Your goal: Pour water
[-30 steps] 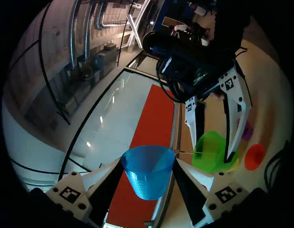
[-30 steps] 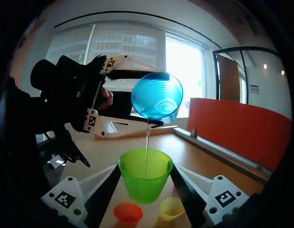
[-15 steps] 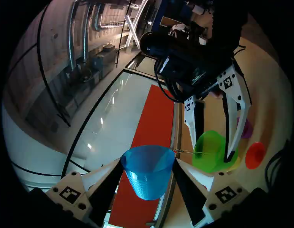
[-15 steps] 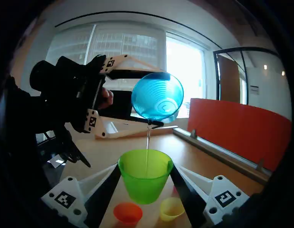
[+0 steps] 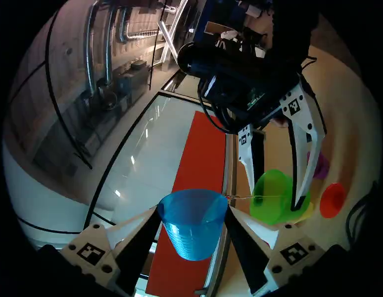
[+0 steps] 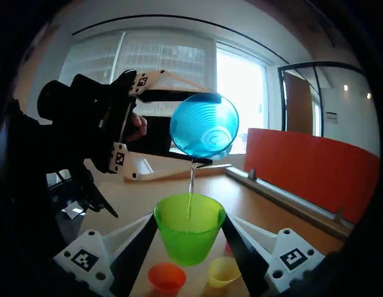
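Between the left gripper's [image 5: 193, 218] jaws, closed on its sides, a blue cup [image 5: 193, 232] is held tipped for pouring toward a green cup [image 5: 271, 195]. From the right gripper view, that cup is clamped upright in the right gripper's [image 6: 189, 222] jaws beneath the lip, so the water [image 6: 190, 183] is caught.

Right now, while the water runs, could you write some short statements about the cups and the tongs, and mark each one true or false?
1. The left tongs hold the blue cup tipped above the green cup. True.
2. A thin stream of water falls from the blue cup into the green cup. True.
3. No tongs touch the green cup. False: the right tongs grip it on both sides.
4. The orange cup is being filled. False: it sits on the table beside the yellow cup, untouched.
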The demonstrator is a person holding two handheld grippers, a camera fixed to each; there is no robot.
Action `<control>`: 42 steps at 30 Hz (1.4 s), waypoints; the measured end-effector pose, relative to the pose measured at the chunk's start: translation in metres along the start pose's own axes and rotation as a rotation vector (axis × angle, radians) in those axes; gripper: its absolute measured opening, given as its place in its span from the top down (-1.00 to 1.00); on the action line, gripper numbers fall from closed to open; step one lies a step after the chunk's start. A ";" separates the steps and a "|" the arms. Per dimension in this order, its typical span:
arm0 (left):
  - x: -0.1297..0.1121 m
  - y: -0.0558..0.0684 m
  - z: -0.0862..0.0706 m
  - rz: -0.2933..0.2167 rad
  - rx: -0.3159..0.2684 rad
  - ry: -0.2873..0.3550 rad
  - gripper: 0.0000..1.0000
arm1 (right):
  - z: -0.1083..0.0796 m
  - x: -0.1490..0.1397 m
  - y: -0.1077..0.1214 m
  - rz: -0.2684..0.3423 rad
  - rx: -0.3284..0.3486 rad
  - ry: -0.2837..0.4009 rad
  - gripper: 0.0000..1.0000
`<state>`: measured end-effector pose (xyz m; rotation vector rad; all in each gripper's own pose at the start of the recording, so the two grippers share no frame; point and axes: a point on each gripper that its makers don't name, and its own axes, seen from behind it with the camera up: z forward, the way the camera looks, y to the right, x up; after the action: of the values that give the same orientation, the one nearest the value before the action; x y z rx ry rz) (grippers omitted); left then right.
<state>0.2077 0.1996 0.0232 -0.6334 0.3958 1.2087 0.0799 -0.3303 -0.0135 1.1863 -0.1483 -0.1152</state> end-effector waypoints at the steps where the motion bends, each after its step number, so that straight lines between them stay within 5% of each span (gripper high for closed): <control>1: 0.000 0.000 0.000 0.002 0.000 0.000 -0.73 | 0.000 0.000 0.000 0.000 0.000 0.000 -0.84; 42: 0.000 0.001 0.001 0.064 0.001 -0.002 -0.73 | 0.000 0.001 -0.002 -0.006 0.003 0.000 -0.83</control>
<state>0.2062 0.2006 0.0241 -0.6227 0.4179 1.2697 0.0806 -0.3314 -0.0149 1.1899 -0.1446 -0.1200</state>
